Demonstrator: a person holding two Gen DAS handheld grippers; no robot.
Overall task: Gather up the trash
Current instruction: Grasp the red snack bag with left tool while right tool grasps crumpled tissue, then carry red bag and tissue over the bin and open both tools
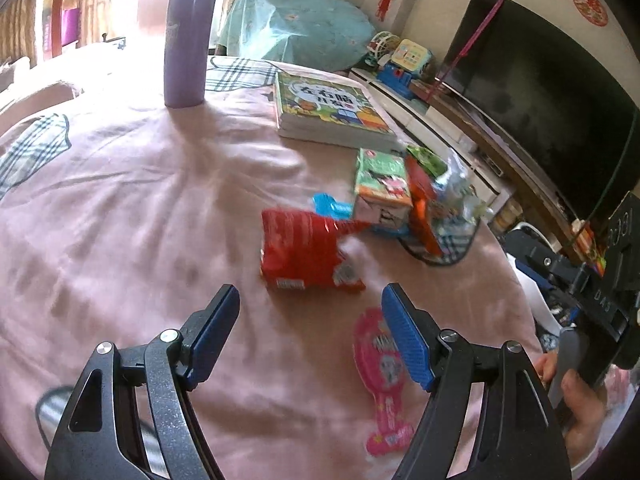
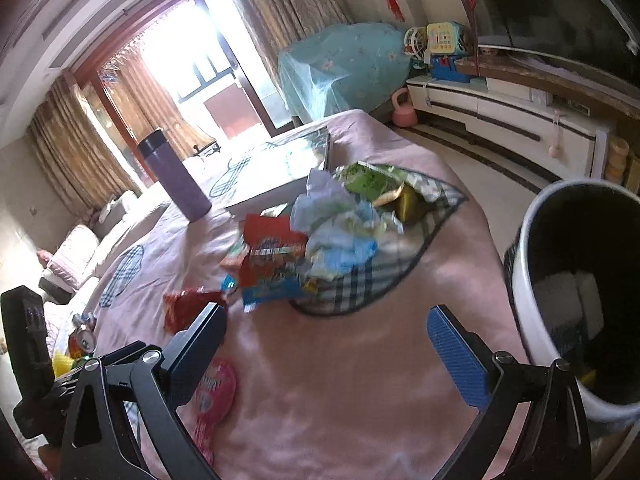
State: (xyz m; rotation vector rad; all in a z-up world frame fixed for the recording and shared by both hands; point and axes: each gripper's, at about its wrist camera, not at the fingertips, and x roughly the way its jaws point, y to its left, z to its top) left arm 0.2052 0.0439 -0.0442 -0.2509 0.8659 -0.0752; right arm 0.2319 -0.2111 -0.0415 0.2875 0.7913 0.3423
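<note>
A home living room; a pink cloth (image 2: 360,360) with plaid patches covers the table; a dark television (image 1: 540,92) on a white cabinet (image 2: 500,116); toys (image 2: 440,52); curtains (image 2: 72,156) by a bright balcony door (image 2: 208,80); a sofa (image 2: 80,248).

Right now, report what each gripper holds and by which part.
Nothing is held. The left gripper and right gripper are both open and empty above the pink cloth.

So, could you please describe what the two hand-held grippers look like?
Both match: the left hand-held gripper and right hand-held gripper have black angular metal linkage arms with silver pivot bolts and ribbed blue finger pads. No cables or sleeves show.
</note>
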